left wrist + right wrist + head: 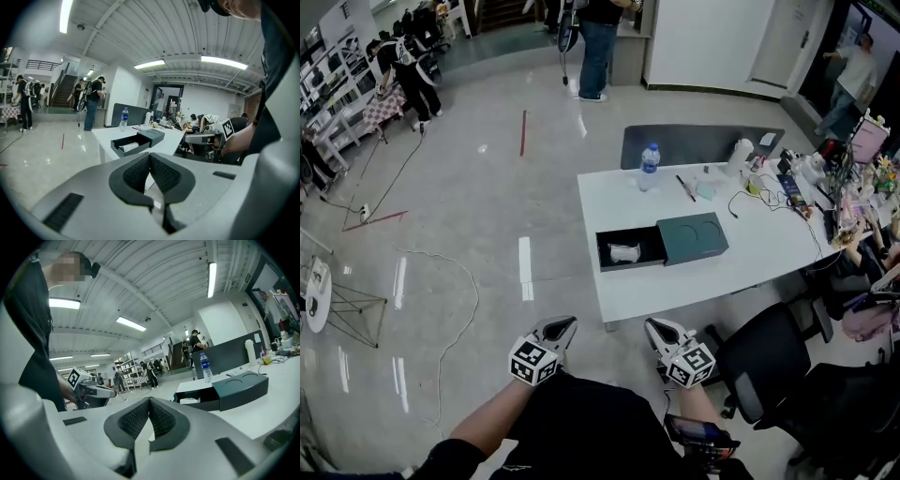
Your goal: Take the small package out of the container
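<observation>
A black open container [628,250] lies on the white table [741,258], half slid out of its teal sleeve [692,237]. Inside it rests a small white package [624,251]. I hold both grippers close to my body, short of the table's near edge. My left gripper [561,326] and right gripper [658,328] are both shut and empty. In the left gripper view the pads of the left gripper [150,157] meet, with the container [127,141] far ahead. In the right gripper view the right gripper [149,401] is shut too, and the package [189,401] shows in the container [199,402].
A water bottle [649,167], pens, cables and desk clutter sit on the far and right parts of the table. A black office chair [769,361] stands right of me. People stand further back on the shiny floor, and cables trail across it at the left.
</observation>
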